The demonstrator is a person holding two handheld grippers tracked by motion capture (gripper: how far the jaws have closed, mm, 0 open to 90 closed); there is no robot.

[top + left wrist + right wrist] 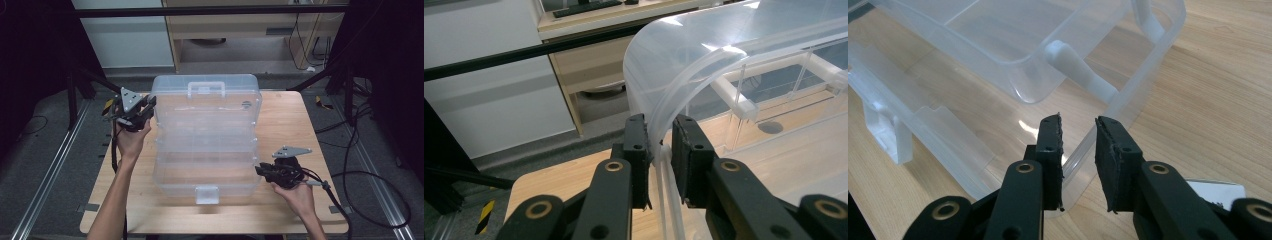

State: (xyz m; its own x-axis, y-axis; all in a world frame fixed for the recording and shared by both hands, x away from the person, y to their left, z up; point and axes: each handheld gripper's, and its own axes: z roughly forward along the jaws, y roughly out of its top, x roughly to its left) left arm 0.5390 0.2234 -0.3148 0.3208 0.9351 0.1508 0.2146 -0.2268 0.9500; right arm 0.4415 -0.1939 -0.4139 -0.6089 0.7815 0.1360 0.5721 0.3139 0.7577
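A large clear plastic storage box (205, 150) stands open in the middle of the wooden table (290, 120). Its domed lid (205, 95) with a white handle (205, 89) is tipped up at the far side. My left gripper (149, 106) is at the lid's left edge. In the left gripper view that gripper (659, 145) is shut on the curved lid rim (704, 55). My right gripper (260, 170) is at the base's near right corner. In the right gripper view its jaws (1078, 135) stand open on either side of the base rim (1148, 85).
A white latch (206, 194) hangs at the box's front edge. White link arms (1078, 70) join the inner trays. Black frame bars (200, 11) and a wooden cabinet (240, 25) stand behind the table. Cables (360, 175) lie on the floor at the right.
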